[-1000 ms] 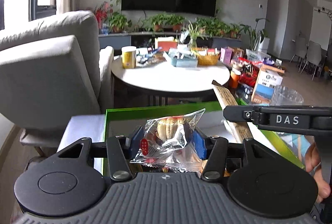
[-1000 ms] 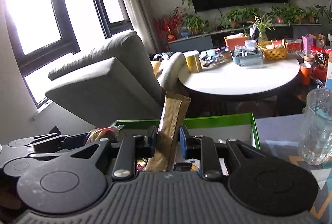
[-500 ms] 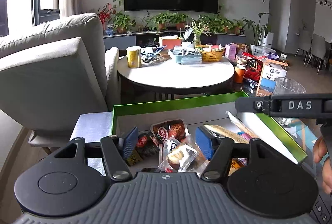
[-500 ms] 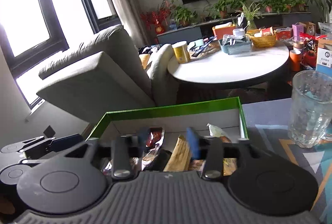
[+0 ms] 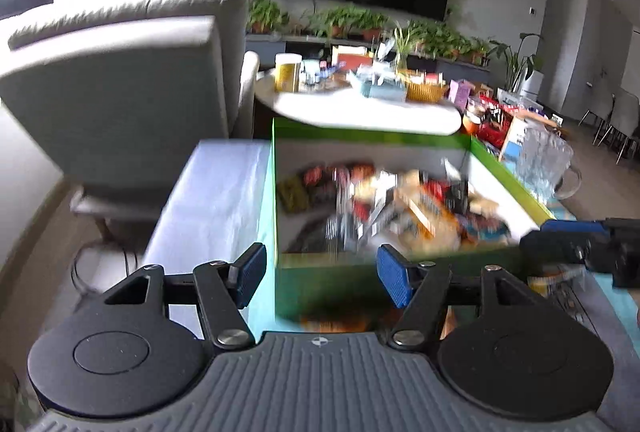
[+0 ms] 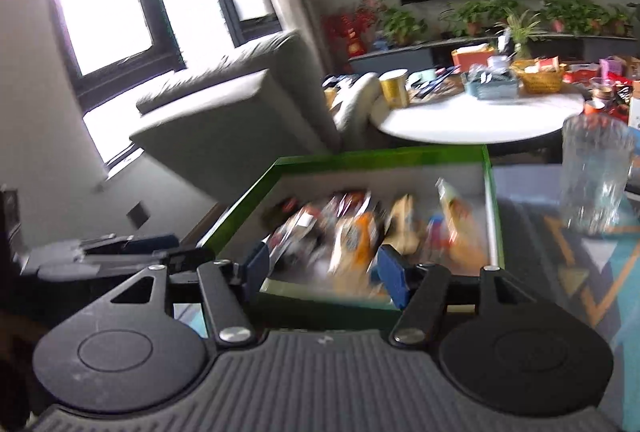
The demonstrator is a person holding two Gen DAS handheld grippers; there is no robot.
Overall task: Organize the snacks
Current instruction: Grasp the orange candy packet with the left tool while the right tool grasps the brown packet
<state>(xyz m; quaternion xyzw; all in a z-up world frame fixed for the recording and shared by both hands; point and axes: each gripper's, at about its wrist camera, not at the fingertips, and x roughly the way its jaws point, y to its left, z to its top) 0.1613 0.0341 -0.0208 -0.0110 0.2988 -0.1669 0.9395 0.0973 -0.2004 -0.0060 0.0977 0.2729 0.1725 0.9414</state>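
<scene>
A green box [image 5: 372, 135] [image 6: 380, 155] with white inner walls holds a blurred heap of several snack packets [image 5: 404, 199] [image 6: 360, 228]. My left gripper [image 5: 322, 278] is open with nothing between its blue pads, hanging just short of the box's near wall and over its near left corner. My right gripper [image 6: 322, 276] is also open and empty, in front of the near wall. The right gripper's fingers [image 5: 576, 244] show at the right edge of the left wrist view. The left gripper's fingers [image 6: 120, 252] show at the left of the right wrist view.
A clear glass mug [image 5: 542, 163] [image 6: 596, 175] stands right of the box on a patterned cloth [image 6: 568, 272]. A grey armchair [image 5: 128, 79] is at the left. A round white table [image 5: 360, 107] crowded with things lies beyond the box.
Both grippers opened and dropped their packets, a clear-wrapped pastry from the left and a brown stick pack from the right, into the box. Both hands then drew back from it.
</scene>
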